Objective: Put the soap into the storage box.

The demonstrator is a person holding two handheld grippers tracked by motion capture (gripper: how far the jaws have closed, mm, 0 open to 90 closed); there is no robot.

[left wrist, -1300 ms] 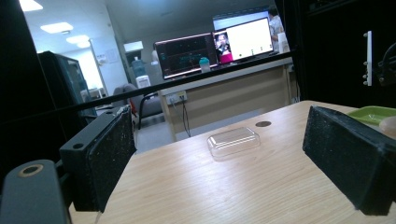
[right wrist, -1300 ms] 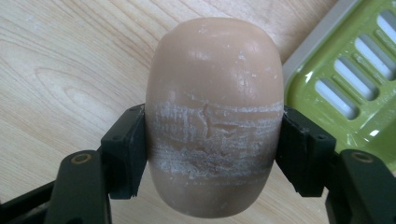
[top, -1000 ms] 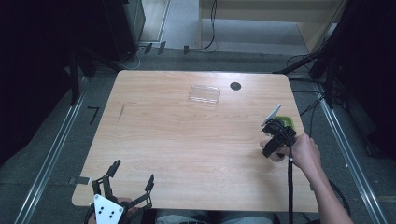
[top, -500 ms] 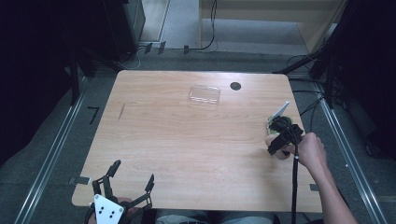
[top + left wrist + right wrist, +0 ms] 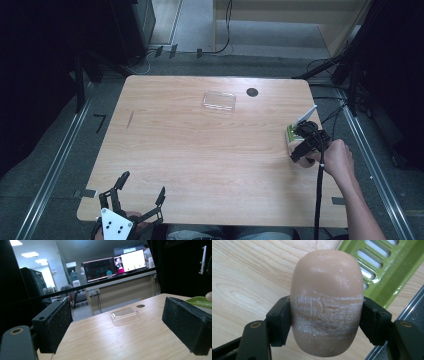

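Note:
A tan oval bar of soap point(image 5: 327, 302) is clamped between the jaws of my right gripper point(image 5: 327, 321), which is shut on it just above the wooden table. Beside it lies a green slotted soap dish point(image 5: 384, 267). In the high view the right gripper point(image 5: 305, 145) is near the table's right edge, partly over the green dish point(image 5: 291, 131). My left gripper point(image 5: 142, 183) stands open at the front left edge, with nothing between its pads point(image 5: 56, 322). From there the green dish point(image 5: 200, 300) appears far right.
A clear plastic lid point(image 5: 219, 101) lies at the back middle of the table point(image 5: 200, 150), also in the left gripper view point(image 5: 124, 315). A small black disc point(image 5: 252, 92) sits beside it. Cables run along the floor at the right.
The right gripper with the soap has drifted slightly to the right and away, and it now covers more of the green dish. The left gripper has not moved.

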